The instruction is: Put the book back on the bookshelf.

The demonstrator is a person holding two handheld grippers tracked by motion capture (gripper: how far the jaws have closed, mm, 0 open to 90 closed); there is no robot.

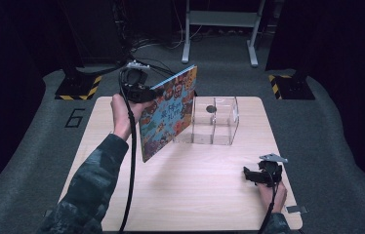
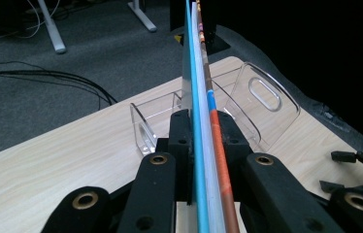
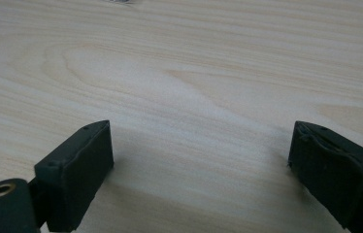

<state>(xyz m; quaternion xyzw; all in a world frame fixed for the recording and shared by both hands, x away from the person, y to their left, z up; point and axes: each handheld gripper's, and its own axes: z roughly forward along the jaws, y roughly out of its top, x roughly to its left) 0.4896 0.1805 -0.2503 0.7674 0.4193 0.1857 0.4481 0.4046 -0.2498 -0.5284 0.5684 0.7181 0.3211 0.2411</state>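
Camouflage sleeve [image 1: 89,185], black fingers [image 2: 182,141], brass screws

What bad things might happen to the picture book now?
The left gripper pinches the book only at one edge, in mid-air, so it might swing or slip out. The clear plastic holder stands close behind it; a bump could push the holder along the table. The right gripper rests open far away, too far to catch anything.

A large numeral 6 [image 1: 74,118] is marked on the grey floor mat just left of the table. The picture book [image 1: 168,113] has big pale characters across its colourful cover, but they are too blurred to read.
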